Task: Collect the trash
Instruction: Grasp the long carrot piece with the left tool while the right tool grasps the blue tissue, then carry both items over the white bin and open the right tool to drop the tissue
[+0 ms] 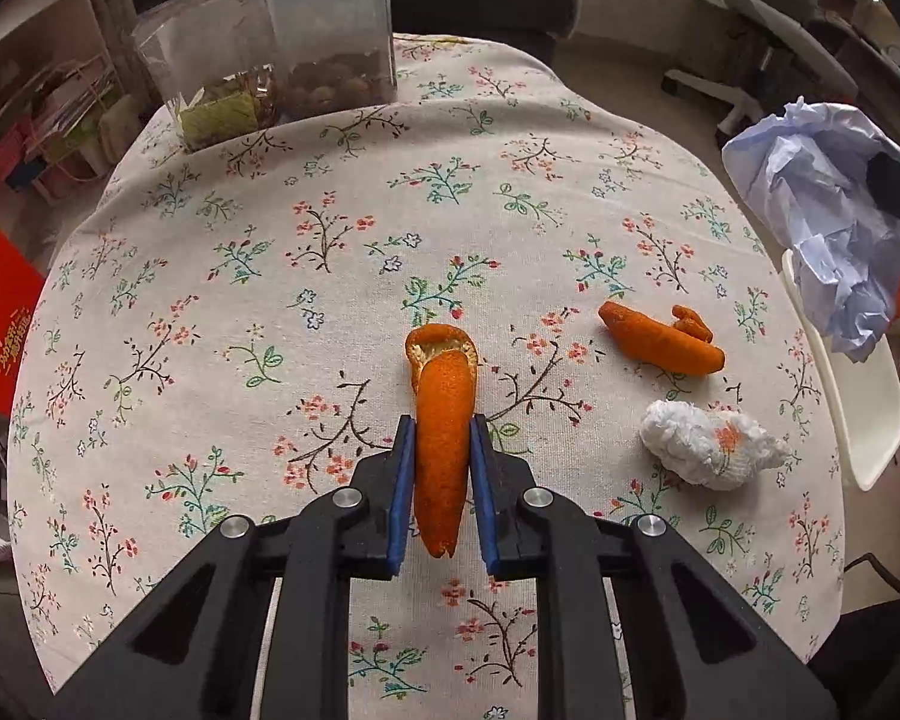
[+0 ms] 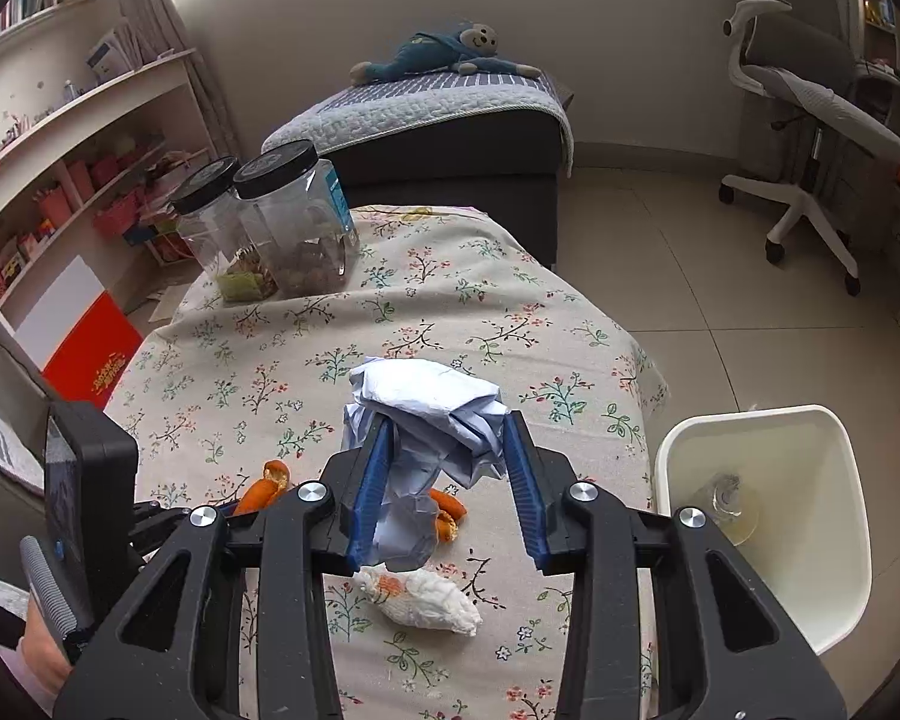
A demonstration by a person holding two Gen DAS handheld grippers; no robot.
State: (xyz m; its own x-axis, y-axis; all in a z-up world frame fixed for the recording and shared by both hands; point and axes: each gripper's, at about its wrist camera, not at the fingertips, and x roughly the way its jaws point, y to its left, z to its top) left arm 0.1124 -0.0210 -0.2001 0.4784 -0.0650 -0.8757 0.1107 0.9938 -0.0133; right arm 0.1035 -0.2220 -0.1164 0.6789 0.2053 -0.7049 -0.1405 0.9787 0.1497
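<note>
In the left wrist view, our left gripper (image 1: 443,438) has its jaws clamped on an orange peel (image 1: 444,420) lying on the tabletop (image 1: 270,300). A second peel (image 1: 660,339) lies at two o'clock from it, a white tissue (image 1: 708,444) at three o'clock. In the right wrist view, our right gripper (image 2: 447,438) holds crumpled blue paper (image 2: 426,408) between its jaws, above the tabletop. The white bin (image 2: 768,516) stands at three o'clock, beside the tabletop; two jars (image 2: 270,222) at eleven.
</note>
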